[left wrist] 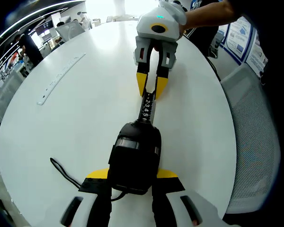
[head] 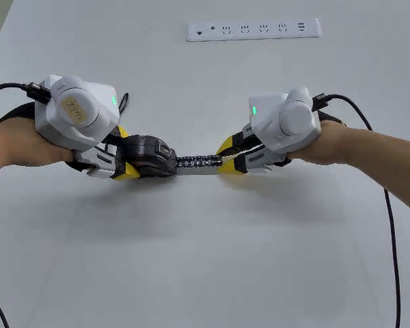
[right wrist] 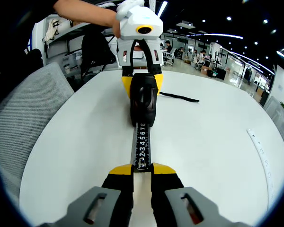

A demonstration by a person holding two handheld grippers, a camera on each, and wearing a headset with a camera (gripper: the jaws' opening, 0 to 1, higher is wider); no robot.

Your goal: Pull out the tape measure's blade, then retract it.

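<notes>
A black tape measure case (head: pixel 149 156) lies on the white table (head: pixel 205 246), held in my left gripper (head: pixel 126 152), which is shut on it. In the left gripper view the case (left wrist: pixel 134 157) sits between the yellow-tipped jaws. A short length of black blade (head: pixel 198 162) with white numbers runs out of the case to my right gripper (head: pixel 227 158), which is shut on the blade's end. The right gripper view shows the blade (right wrist: pixel 142 144) leading from its jaws up to the case (right wrist: pixel 144 98). My right gripper (left wrist: pixel 151 85) faces my left one across the blade.
A white power strip (head: pixel 253 29) lies at the far side of the table. A thin black strap (right wrist: pixel 179 97) rests on the table beside the case. Cables trail from both grippers, one along the right edge (head: pixel 393 246). A grey mesh chair (left wrist: pixel 255 137) stands by the table.
</notes>
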